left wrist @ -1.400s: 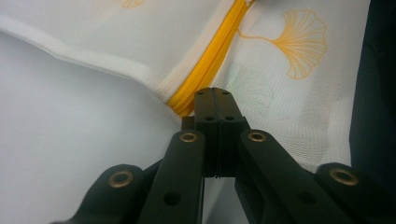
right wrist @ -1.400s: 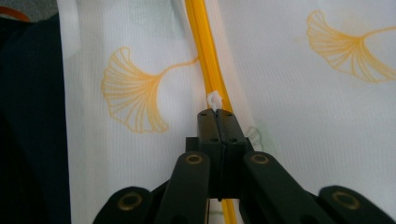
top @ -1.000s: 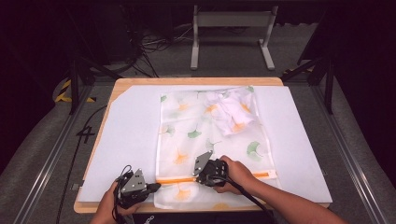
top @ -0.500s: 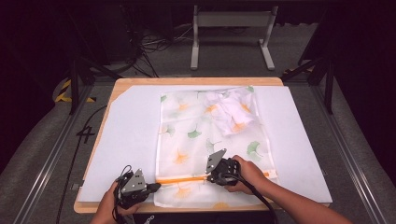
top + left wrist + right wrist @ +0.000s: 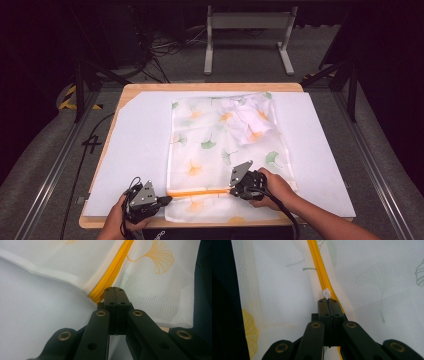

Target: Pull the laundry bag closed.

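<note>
Left gripper (image 5: 161,201): fingers closed on the near-left end of the orange zipper (image 5: 200,192) of a white mesh leaf-print laundry bag (image 5: 200,150), flat on the white-covered worktop (image 5: 135,145).

Right gripper (image 5: 328,300): fingers closed on the white zipper pull (image 5: 326,293).

Step judged: zipper travel; next, a steady pull along the track against the left anchor.

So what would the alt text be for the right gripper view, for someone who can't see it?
The right hand-held gripper, its black jaws shut, pinches a small white zipper pull on a yellow zipper. The zipper runs up the picture across a white mesh bag printed with pale green and yellow leaves.
</note>
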`<action>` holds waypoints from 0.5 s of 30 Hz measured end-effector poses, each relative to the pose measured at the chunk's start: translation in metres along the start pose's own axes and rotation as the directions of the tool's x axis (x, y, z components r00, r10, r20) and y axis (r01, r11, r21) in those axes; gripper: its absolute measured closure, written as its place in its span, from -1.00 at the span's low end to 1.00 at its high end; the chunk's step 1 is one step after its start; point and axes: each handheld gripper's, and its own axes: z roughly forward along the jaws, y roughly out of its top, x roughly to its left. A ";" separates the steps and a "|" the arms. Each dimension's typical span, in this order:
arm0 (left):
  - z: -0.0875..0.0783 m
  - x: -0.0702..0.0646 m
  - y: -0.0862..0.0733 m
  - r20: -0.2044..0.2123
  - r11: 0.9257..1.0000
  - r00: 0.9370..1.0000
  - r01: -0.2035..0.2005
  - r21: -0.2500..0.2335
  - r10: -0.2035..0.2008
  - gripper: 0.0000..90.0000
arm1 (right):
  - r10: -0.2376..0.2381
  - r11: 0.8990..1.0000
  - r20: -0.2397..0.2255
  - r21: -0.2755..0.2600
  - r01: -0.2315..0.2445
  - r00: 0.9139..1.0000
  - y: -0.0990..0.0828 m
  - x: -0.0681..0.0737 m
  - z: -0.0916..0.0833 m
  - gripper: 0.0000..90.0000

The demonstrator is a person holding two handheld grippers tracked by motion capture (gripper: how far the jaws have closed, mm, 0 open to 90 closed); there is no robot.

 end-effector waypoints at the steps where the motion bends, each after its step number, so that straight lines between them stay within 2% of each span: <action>1: 0.000 0.000 0.000 0.000 1.000 1.000 0.000 0.000 0.000 1.00 | 0.004 1.000 0.005 0.004 -0.004 1.000 -0.001 0.000 -0.001 1.00; 2: 0.000 0.000 0.000 0.000 1.000 1.000 0.001 0.000 -0.001 1.00 | -0.006 1.000 0.003 0.004 0.006 1.000 -0.002 -0.001 -0.001 1.00; 9: 0.000 0.000 0.000 0.000 1.000 1.000 0.001 0.000 -0.001 1.00 | 0.014 1.000 0.012 0.013 -0.014 1.000 -0.010 -0.001 -0.006 1.00; 15: 0.000 0.000 0.000 0.002 1.000 1.000 0.001 -0.001 -0.001 1.00 | 0.009 1.000 0.019 0.019 -0.009 1.000 -0.014 -0.002 -0.009 1.00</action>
